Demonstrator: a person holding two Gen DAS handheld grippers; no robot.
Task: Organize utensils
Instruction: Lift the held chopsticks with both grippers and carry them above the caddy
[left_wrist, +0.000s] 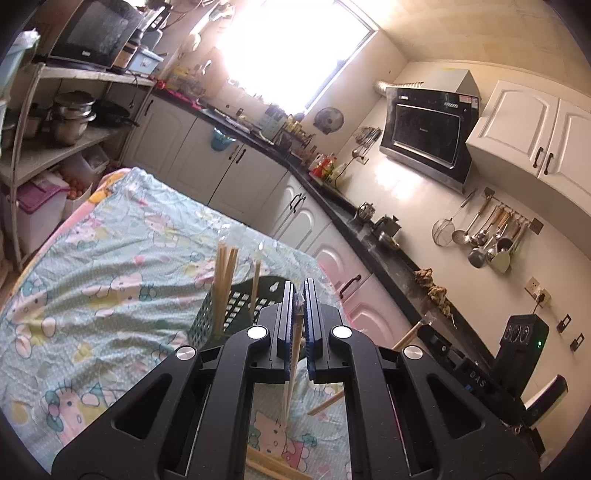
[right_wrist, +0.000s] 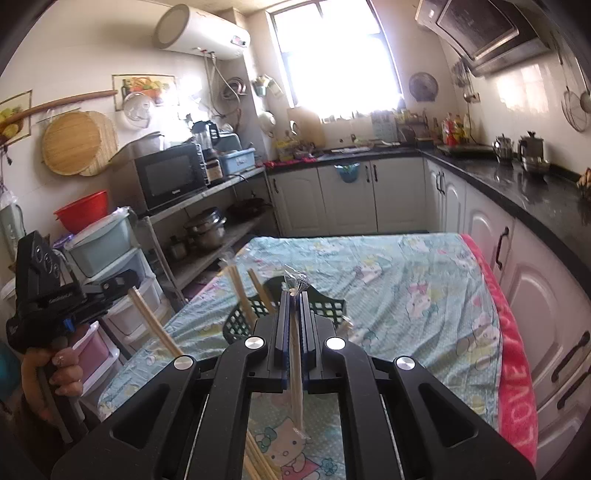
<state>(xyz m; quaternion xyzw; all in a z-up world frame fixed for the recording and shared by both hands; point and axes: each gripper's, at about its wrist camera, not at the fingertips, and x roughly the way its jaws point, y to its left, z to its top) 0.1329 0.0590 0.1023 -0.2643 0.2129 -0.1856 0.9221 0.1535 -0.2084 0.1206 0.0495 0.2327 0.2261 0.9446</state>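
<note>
My left gripper (left_wrist: 299, 287) is shut on a plastic-wrapped pair of chopsticks (left_wrist: 291, 376) that hangs down between its pads over the table. My right gripper (right_wrist: 293, 295) is shut on another wrapped pair (right_wrist: 296, 380), whose wrapper tip pokes out above the fingers. Just beyond both grippers a dark green lattice utensil basket (left_wrist: 236, 308) (right_wrist: 328, 306) stands on the cloth. A few bare wooden chopsticks (left_wrist: 225, 273) (right_wrist: 240, 291) stand upright in it. More loose chopsticks (right_wrist: 258, 461) (left_wrist: 269, 467) lie on the table below the grippers.
The table (right_wrist: 406, 280) wears a light blue cartoon-cat cloth with a pink towel (right_wrist: 513, 350) along its right edge. White cabinets under a black counter (right_wrist: 517, 184) run behind and to the right. A shelf rack with a microwave (right_wrist: 170, 177) and pots stands left. A hand (right_wrist: 55, 373) holds the left gripper.
</note>
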